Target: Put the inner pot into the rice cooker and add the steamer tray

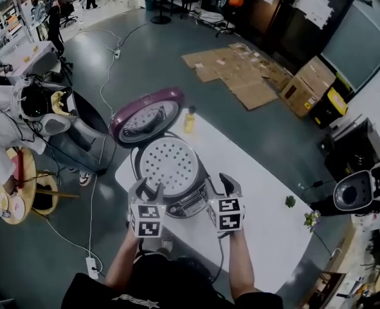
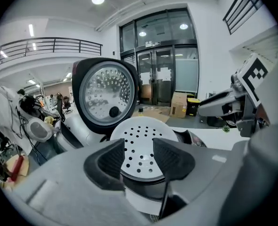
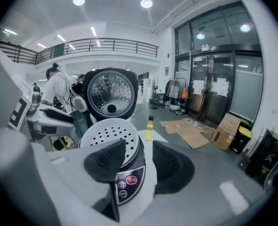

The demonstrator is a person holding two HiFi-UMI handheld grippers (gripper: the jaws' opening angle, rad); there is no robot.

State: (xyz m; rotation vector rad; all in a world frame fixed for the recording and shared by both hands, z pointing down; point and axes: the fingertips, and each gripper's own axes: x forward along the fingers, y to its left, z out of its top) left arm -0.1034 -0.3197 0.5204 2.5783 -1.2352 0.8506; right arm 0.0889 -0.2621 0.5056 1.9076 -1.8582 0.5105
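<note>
Hovering just in front of the rice cooker [image 1: 188,201], the left gripper [image 1: 148,188] and the right gripper [image 1: 220,187] both have their jaws apart, with nothing between the pads and no contact with the cooker. The white perforated steamer tray [image 1: 168,165] sits level in the cooker's mouth and covers it, so the inner pot beneath cannot be made out. The lid [image 1: 146,118] stands open behind. The cooker stands at the left end of the white tabletop [image 1: 267,227], and 1 yellow bottle [image 1: 190,120] stands just beyond it.
</note>
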